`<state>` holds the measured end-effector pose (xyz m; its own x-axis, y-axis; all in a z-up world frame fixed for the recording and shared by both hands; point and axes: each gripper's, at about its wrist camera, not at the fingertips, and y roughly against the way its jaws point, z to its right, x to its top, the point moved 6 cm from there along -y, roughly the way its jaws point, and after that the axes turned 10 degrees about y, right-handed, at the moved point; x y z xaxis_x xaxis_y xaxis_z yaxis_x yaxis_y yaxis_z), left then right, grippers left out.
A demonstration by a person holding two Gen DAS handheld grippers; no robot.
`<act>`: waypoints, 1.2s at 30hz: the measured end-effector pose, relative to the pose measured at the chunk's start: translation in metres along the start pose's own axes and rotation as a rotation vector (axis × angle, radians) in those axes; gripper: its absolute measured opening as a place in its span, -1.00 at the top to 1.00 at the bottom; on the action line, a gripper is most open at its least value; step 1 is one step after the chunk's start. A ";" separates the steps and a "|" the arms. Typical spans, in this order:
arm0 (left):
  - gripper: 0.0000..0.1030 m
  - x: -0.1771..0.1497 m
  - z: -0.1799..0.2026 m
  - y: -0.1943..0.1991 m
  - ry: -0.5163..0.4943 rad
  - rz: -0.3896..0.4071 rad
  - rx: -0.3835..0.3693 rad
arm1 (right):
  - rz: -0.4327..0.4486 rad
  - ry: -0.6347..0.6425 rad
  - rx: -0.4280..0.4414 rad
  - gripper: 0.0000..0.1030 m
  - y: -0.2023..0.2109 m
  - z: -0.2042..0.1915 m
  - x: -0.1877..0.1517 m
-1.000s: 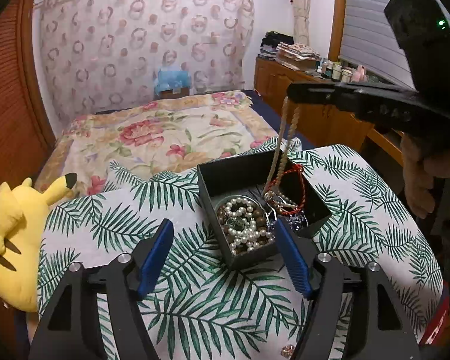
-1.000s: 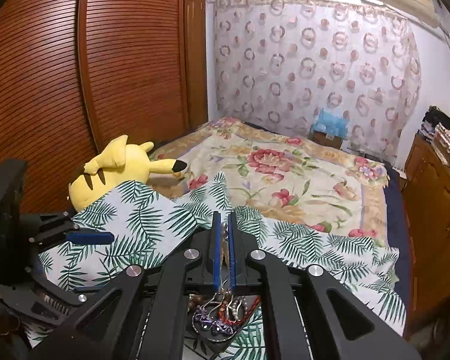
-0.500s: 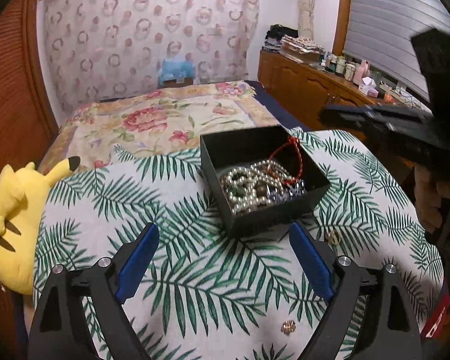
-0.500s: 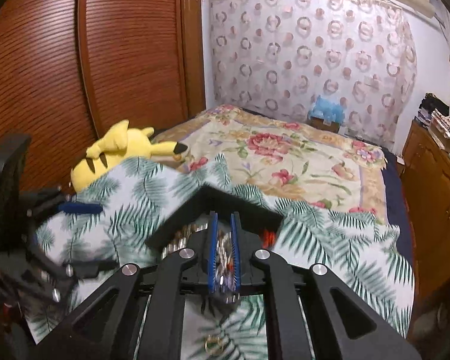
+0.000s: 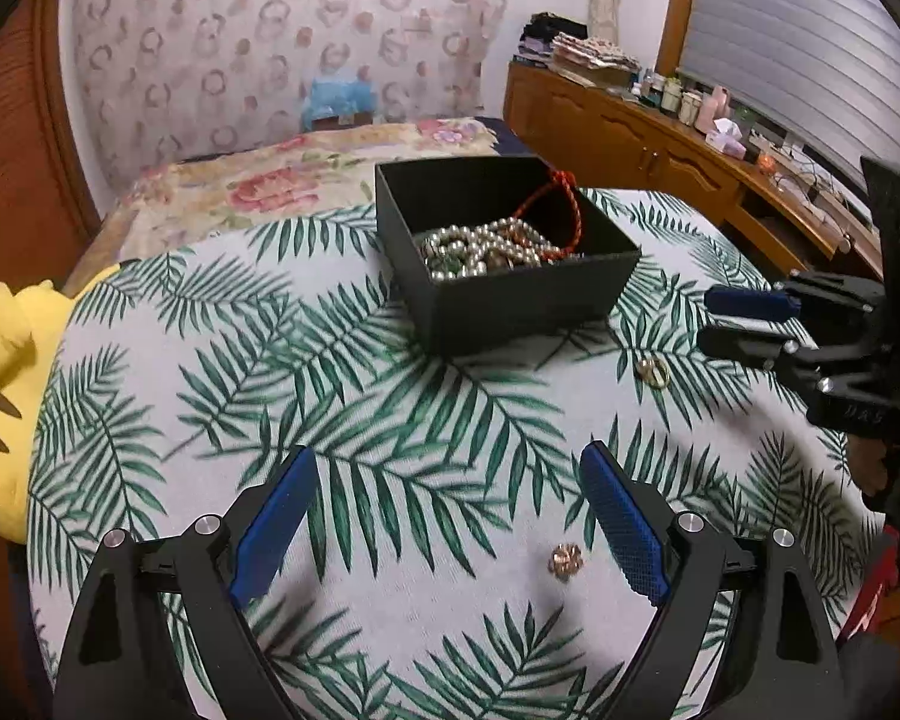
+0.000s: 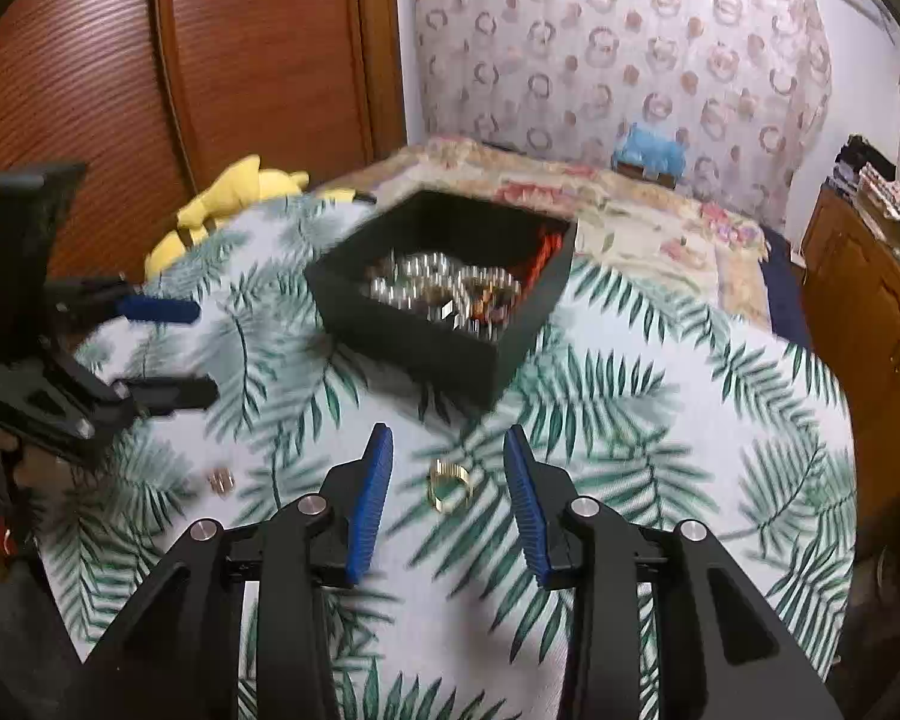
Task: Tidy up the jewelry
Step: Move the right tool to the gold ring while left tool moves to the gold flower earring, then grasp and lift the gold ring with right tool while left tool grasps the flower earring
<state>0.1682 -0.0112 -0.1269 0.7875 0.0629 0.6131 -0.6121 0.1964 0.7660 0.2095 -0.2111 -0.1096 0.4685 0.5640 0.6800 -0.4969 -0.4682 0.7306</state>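
A black open-topped box [image 5: 504, 276] stands on the worktop [image 5: 270, 372], which is covered by a palm-leaf cloth. The box holds a heap of pearl-like bead strands [image 5: 486, 249], and a red cord bracelet [image 5: 561, 210] leans against one inner wall, its loop rising just above the rim. In the right wrist view the box contents are blurred, so single pieces cannot be told apart there.

Two pieces lie loose on the cloth outside the box. A gold ring [image 6: 449, 483] rests near the front of the box, and in the right wrist view it sits between the blue pads of the right gripper [image 6: 448, 468]. The jaws of this gripper are opening and the pads do not touch the ring. A small gold earring-like piece [image 5: 565, 561], possibly a stud, lies nearer the worktop edge, just inside the right-hand pad of the left gripper [image 5: 447, 483]. The jaws of the left gripper stand wide apart with nothing clamped.

A yellow plush toy [image 5: 6, 396] lies at the worktop's far left edge. Beyond the worktop is a bed with a floral cover [image 5: 306, 180], then a patterned curtain [image 5: 282, 42]. A wooden cabinet [image 5: 630, 138] runs along the right wall
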 end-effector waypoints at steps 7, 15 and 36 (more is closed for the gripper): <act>-0.66 -0.019 0.004 -0.003 -0.019 -0.035 -0.008 | -0.061 0.001 0.006 0.21 -0.022 0.001 -0.019; -0.66 -0.033 0.007 -0.001 -0.030 -0.047 -0.016 | -0.095 0.046 -0.010 0.21 -0.038 -0.004 -0.015; 0.31 -0.051 0.038 -0.010 -0.137 -0.049 -0.022 | -0.062 0.023 -0.021 0.57 -0.019 -0.007 -0.028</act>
<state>0.1313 -0.0533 -0.1587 0.7984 -0.0811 0.5966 -0.5700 0.2173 0.7924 0.2008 -0.2132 -0.1436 0.4820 0.6071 0.6317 -0.4829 -0.4175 0.7697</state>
